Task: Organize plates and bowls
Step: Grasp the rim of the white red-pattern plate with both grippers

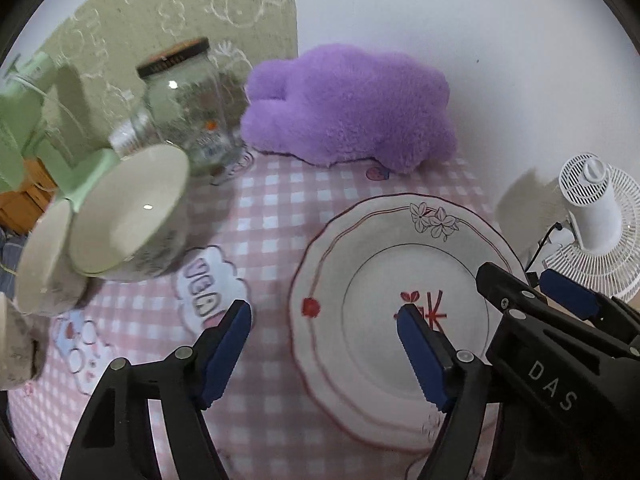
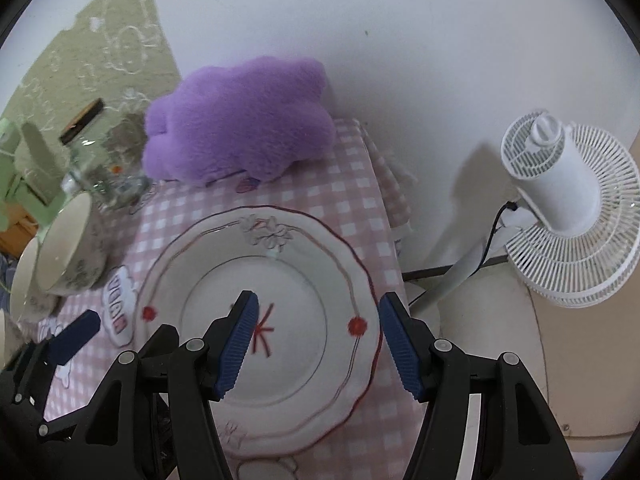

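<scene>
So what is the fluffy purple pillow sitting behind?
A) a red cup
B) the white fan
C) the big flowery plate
C: the purple pillow lies at the far side of the checked cloth, right behind the flowery plate; the white fan stands off to the side.

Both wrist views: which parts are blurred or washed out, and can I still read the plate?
Left wrist view: bowls and jar at left smeared, plate rim pattern readable. Right wrist view: flowers on the plate soft, cushion slightly blurred, fan sharp; fisheye bends the edges in both.
</scene>
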`<state>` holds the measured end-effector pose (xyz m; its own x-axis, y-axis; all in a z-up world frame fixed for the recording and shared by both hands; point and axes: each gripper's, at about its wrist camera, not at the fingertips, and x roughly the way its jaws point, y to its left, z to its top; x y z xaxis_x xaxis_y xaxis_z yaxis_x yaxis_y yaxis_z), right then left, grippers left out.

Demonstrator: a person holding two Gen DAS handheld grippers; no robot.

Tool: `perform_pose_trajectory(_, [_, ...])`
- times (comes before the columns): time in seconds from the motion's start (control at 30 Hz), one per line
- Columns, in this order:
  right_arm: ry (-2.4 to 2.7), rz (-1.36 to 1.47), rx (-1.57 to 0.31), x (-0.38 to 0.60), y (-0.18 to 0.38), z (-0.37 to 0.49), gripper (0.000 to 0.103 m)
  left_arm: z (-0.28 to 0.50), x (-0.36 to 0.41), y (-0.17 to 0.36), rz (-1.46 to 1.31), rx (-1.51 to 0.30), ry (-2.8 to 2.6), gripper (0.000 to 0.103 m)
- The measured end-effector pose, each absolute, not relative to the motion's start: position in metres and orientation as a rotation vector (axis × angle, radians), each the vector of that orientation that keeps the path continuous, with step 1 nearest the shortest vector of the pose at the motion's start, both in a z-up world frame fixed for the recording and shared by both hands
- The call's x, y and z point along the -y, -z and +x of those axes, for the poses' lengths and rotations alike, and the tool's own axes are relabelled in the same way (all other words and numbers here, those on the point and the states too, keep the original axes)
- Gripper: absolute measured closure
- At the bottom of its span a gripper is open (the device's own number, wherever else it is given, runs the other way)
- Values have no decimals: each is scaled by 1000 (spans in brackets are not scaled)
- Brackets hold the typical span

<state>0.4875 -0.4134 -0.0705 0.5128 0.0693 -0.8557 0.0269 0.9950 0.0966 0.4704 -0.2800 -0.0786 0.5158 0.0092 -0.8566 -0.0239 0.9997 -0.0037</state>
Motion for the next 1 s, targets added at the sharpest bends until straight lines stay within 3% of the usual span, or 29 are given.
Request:
perform_pose_trajectory(0.37, [-32,120,-1077,419,101,508,39,486,283,105,-57,-1086,40,36])
perform_pose_trajectory(0.5, [-12,98,-1074,417,100,507,44,485,283,105,-48,-1082,47,37])
perform_pose_trajectory(1.0, [-112,99,-1144,384,92,465,44,434,236,103,-32,-1132,-2,37])
